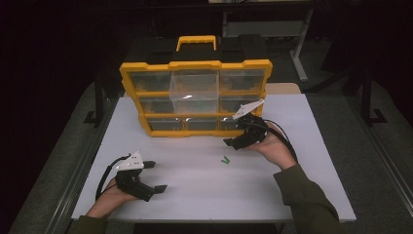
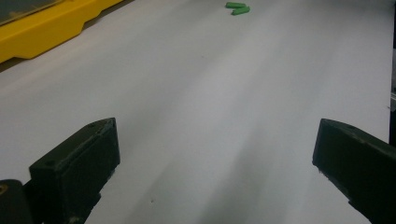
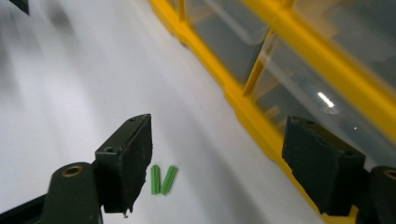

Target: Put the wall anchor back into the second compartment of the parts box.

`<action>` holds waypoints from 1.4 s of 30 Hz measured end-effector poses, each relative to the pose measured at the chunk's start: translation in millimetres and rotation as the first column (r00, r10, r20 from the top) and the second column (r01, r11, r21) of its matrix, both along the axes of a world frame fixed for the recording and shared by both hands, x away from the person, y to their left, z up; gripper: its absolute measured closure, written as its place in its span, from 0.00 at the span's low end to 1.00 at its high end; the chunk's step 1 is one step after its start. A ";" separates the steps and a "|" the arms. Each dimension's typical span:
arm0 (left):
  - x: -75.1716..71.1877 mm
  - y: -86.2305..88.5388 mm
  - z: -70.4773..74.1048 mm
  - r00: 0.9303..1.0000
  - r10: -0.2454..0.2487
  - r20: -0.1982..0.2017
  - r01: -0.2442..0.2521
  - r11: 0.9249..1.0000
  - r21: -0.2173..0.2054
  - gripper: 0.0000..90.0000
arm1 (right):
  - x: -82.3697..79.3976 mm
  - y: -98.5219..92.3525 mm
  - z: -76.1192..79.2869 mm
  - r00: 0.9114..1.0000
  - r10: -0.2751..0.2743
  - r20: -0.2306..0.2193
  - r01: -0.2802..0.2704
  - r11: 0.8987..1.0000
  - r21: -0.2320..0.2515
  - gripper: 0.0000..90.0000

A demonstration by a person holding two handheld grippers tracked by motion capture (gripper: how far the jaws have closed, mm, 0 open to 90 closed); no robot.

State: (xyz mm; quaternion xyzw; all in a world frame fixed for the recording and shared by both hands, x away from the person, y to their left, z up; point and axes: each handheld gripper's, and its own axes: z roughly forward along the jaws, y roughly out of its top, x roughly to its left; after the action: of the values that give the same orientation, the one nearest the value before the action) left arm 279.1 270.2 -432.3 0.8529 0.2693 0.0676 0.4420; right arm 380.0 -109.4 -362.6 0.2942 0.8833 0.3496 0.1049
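Observation:
Two small green pegs [image 1: 224, 160] lie side by side on the white table, right of centre. My right gripper [image 1: 237, 133] hovers open just behind them, close to the bottom row of a yellow organiser [image 1: 195, 65] with clear drawers. In the right gripper view the pegs [image 3: 162, 179] sit beside the left jaw, low between the open jaws [image 3: 217, 158]. My left gripper [image 1: 156, 176] rests open near the front left of the table, empty. Its view looks along the table between wide jaws [image 2: 215, 163], with the pegs [image 2: 237, 8] far ahead.
One clear drawer [image 1: 195, 90] in the organiser's middle column is pulled out toward me. The organiser's yellow base [image 2: 42, 32] runs along the back of the white table [image 1: 195, 190]. A dark floor and table legs surround the table.

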 end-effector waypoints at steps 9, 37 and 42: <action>0.2 0.2 -0.2 1.000 0.002 0.003 -0.002 1.000 0.002 0.01 | -0.4 5.6 -18.6 1.000 0.017 -0.023 -0.018 0.999 -0.041 0.44; 0.8 0.4 0.6 1.000 0.007 0.012 -0.007 1.000 0.002 0.01 | -0.4 17.5 -63.7 0.985 0.089 -0.149 -0.103 0.991 -0.086 0.74; 0.9 0.1 0.4 1.000 0.006 0.011 -0.006 1.000 0.003 0.01 | -0.1 19.0 -67.0 0.982 0.093 -0.166 -0.110 0.989 -0.097 0.78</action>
State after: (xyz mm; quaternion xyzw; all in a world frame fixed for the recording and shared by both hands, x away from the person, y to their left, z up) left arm 280.0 270.3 -431.9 0.8525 0.2691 0.0741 0.4420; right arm 380.0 -90.4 -429.7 0.2701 0.9200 0.2823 0.0309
